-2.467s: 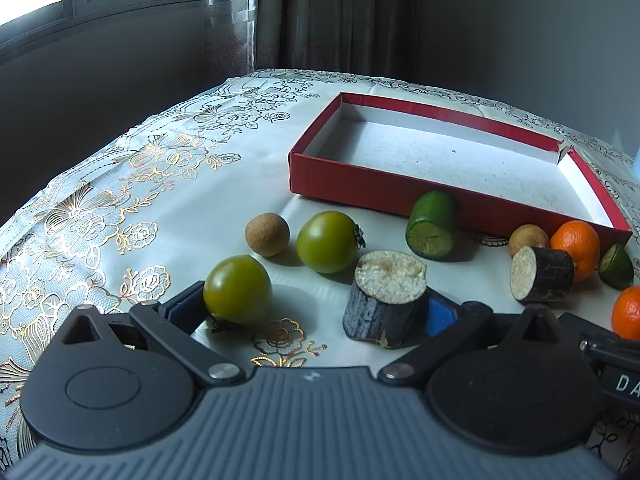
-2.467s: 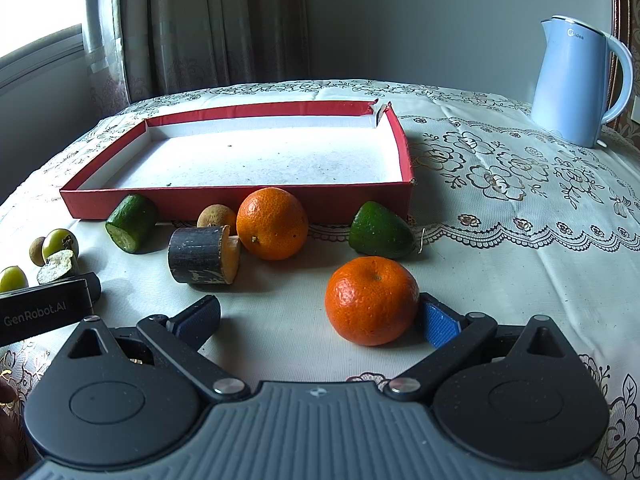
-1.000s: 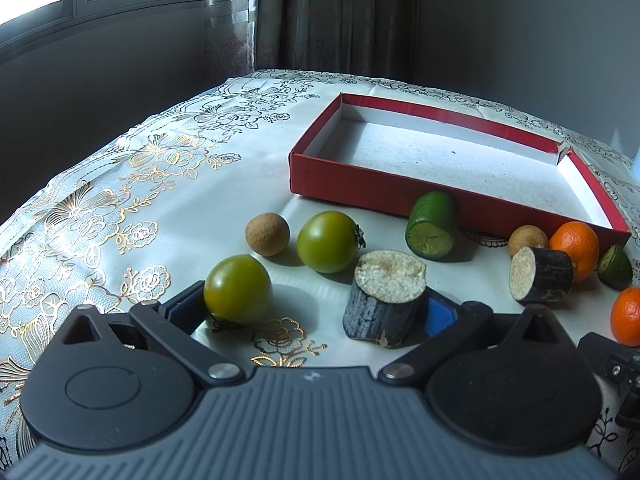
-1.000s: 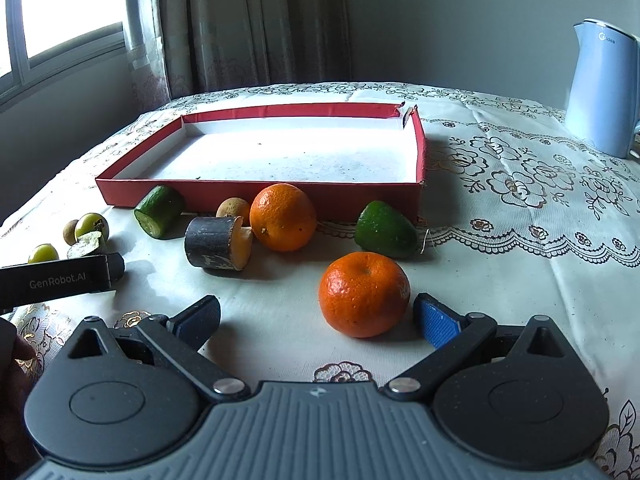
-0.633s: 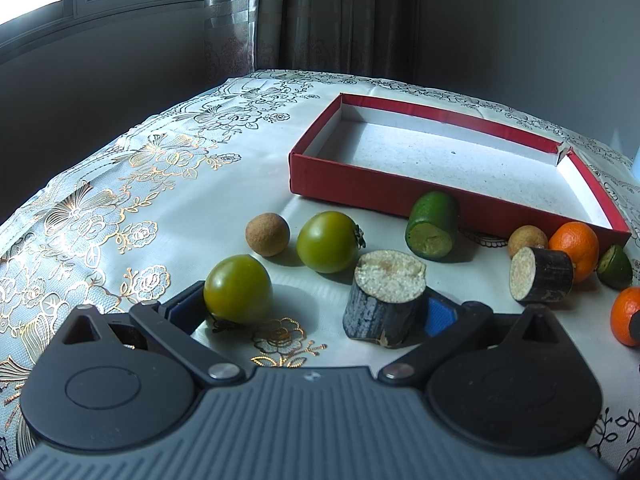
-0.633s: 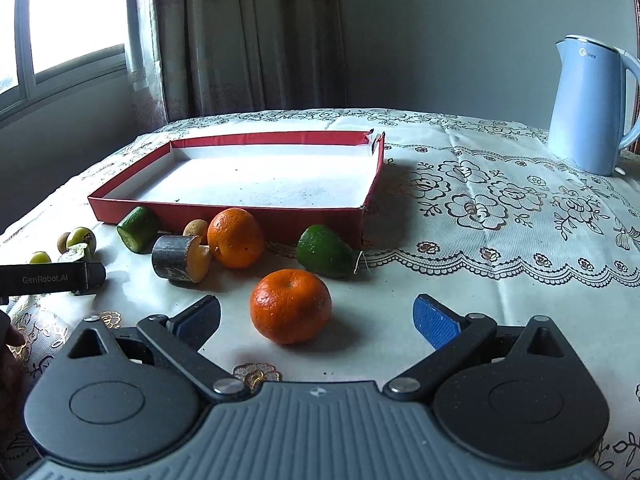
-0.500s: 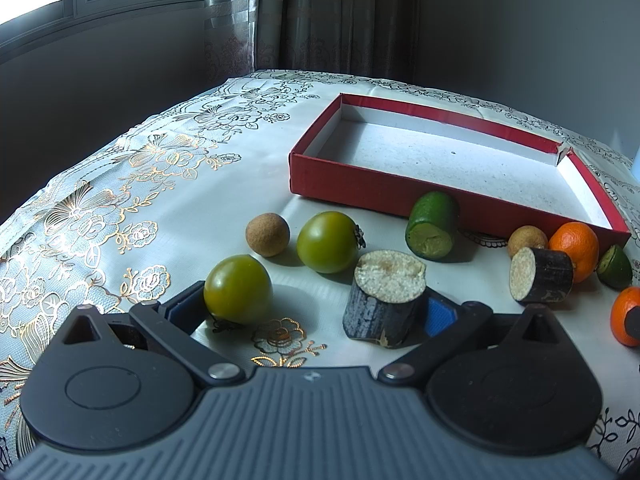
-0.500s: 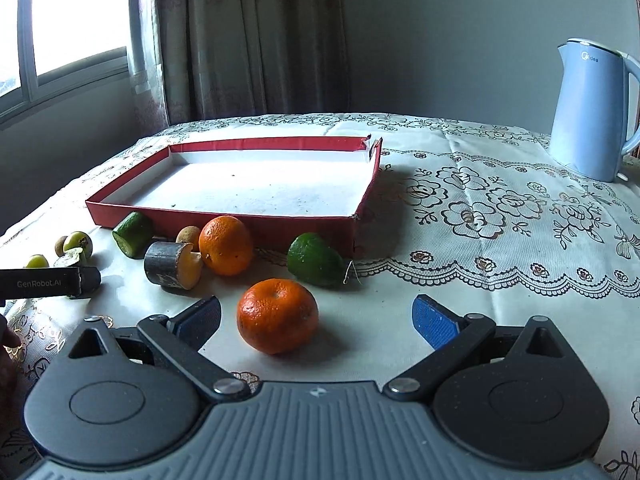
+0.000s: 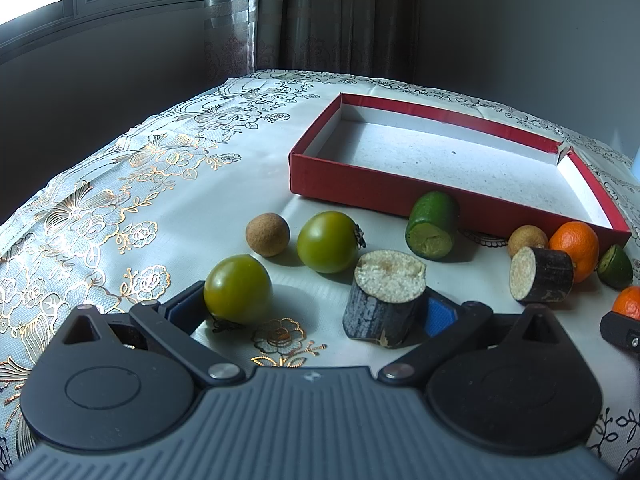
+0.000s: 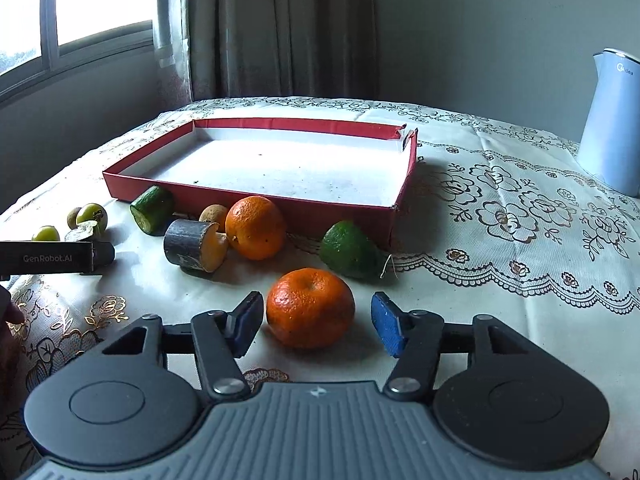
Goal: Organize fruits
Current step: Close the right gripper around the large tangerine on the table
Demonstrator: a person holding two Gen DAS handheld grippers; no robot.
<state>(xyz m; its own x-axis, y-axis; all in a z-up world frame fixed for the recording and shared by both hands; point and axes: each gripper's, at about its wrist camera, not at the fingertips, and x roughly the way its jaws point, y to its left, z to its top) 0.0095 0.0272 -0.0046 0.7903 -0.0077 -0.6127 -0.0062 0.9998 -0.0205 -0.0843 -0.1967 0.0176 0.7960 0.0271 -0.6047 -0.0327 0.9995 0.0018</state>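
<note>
Currently listed: one mandarin orange (image 10: 310,307) on the surface before the empty red tray (image 10: 256,202), bracketed untouched by the spread right gripper (image 10: 316,326) fingers; firm, light, smooth-skinned, best pinched across its widest middle; left gripper (image 9: 308,312) likewise spread, empty.

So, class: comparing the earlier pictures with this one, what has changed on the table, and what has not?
The right gripper pulled back, re-centred on the near orange and narrowed its jaws, not yet touching it. The left gripper, the other fruit and the empty red tray stayed put.
</note>
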